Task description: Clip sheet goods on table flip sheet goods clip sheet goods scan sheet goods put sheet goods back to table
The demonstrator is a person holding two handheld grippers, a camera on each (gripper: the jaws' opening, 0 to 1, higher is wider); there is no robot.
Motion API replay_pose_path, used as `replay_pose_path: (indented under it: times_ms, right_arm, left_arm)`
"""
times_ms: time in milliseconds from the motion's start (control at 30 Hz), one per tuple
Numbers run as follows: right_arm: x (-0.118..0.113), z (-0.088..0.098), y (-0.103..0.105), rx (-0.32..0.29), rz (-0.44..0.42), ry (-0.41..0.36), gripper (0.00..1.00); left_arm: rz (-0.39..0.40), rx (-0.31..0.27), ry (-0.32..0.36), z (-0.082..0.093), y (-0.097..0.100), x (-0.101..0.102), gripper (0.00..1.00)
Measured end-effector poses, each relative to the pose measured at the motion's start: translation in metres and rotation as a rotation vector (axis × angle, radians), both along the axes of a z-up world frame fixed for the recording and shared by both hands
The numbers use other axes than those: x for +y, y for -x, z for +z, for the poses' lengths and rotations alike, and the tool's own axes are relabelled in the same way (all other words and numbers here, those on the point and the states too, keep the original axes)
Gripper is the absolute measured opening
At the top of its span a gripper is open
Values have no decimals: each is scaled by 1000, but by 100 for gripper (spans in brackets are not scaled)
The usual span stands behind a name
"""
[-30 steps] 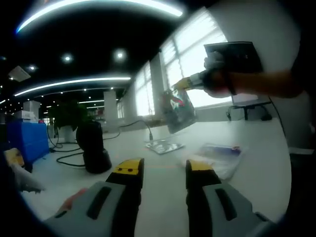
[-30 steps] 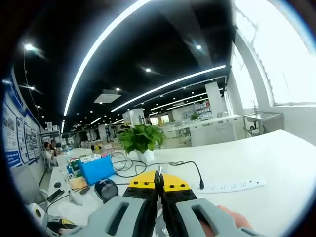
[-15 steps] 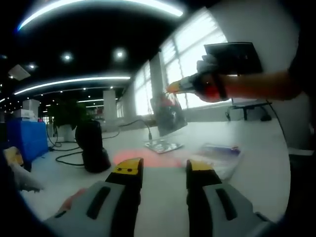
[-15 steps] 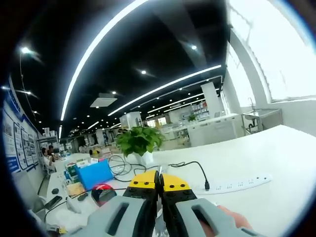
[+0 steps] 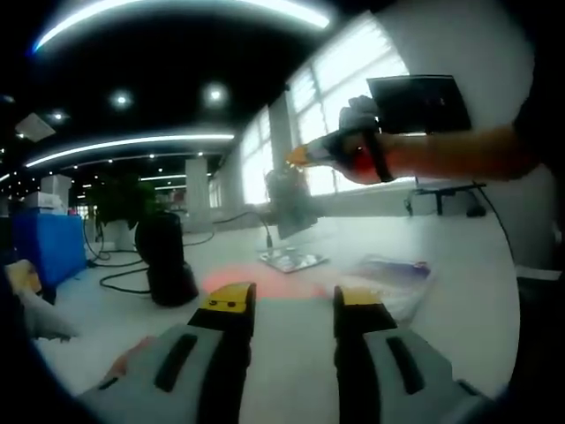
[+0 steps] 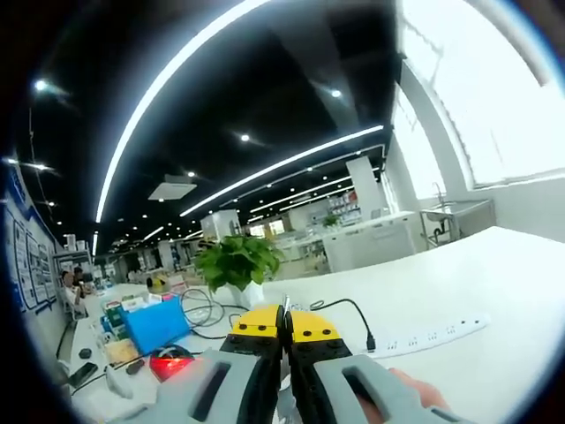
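Observation:
My right gripper point(image 6: 284, 320) is shut on the top edge of a sheet pouch, of which a thin sliver shows between the jaws. In the left gripper view that gripper point(image 5: 298, 157) comes in from the right in a person's hand, and the pouch point(image 5: 290, 205) hangs from it above the white table point(image 5: 459, 291). A black scanner point(image 5: 168, 261) stands at the left and casts a red glow point(image 5: 256, 281) on the table. The scanner point(image 6: 172, 364) also shows lit red in the right gripper view. My left gripper point(image 5: 291, 305) hovers low over the table, open and holding nothing.
A silvery pouch point(image 5: 291, 260) and a clear bag point(image 5: 393, 276) lie on the table past my left jaws. A potted plant point(image 6: 234, 261), a blue box point(image 6: 150, 323), cables and a power strip point(image 6: 433, 336) sit on the table.
The right gripper has carried the hanging pouch leftward, closer to the scanner. A red scan light has come on, on the table and the scanner. The left gripper has stayed put.

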State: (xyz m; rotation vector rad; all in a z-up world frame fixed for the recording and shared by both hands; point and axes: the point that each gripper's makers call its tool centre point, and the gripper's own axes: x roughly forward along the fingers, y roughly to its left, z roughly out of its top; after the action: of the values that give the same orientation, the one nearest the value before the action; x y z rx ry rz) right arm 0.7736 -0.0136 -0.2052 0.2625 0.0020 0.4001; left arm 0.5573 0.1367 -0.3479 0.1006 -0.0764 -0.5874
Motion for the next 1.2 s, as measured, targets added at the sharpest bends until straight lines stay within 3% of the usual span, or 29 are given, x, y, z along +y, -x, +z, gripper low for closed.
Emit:
replay_pose_path:
  times_ms: [667, 1200]
  right_arm:
    - [19, -12, -15, 14, -20, -85, 0]
    - [36, -21, -25, 11, -15, -108, 0]
  left_arm:
    - [-6, 8, 7, -1, 0, 0, 29]
    - [-15, 7, 9, 0, 1, -2, 29]
